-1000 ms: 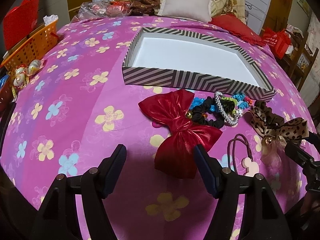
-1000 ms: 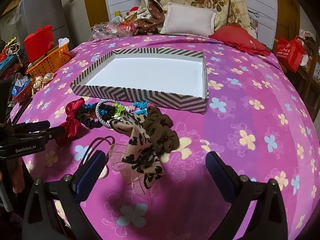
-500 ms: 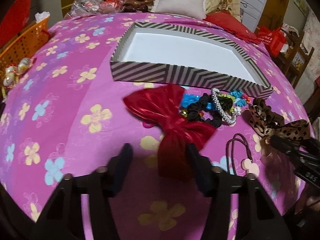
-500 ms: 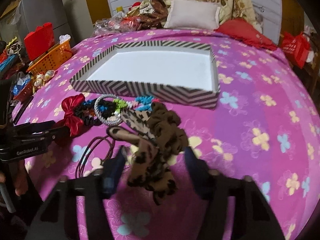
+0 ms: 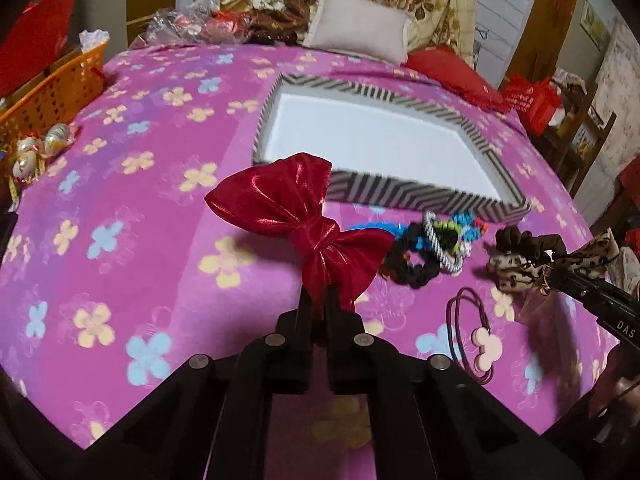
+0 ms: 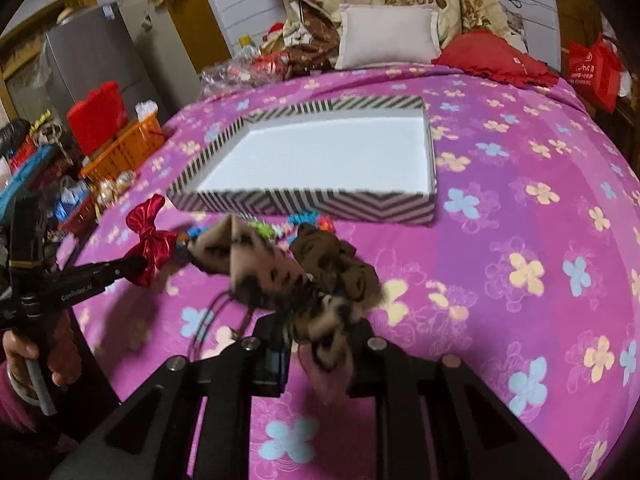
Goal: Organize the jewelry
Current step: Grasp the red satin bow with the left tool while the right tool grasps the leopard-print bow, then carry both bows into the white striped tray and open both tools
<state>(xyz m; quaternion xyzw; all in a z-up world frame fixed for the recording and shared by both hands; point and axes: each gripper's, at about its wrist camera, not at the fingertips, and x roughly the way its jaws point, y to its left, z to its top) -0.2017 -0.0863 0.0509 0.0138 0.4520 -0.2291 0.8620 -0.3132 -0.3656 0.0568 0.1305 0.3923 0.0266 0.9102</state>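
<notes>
My left gripper [image 5: 318, 300] is shut on the red satin bow [image 5: 300, 216] and holds it lifted above the pink floral bedspread. My right gripper [image 6: 316, 344] is shut on the leopard-print bow scrunchie [image 6: 288, 272], also lifted; it also shows in the left wrist view [image 5: 532, 256]. The striped box [image 5: 400, 194] with a white inside lies open beyond both; in the right wrist view its front wall [image 6: 320, 202] faces me. A pile of small hair ties [image 5: 432, 244] and a dark elastic with a pink charm [image 5: 480, 340] lie on the bed.
An orange basket [image 5: 52, 88] and small ornaments [image 5: 36, 148] stand at the left bed edge. A grey pillow [image 5: 360, 28] and a red cushion [image 5: 452, 74] lie behind the box. A red bag [image 6: 592, 72] hangs at the right.
Both grippers closed: the left on the red bow, the right on the leopard scrunchie. Both items have been lifted off the bedspread.
</notes>
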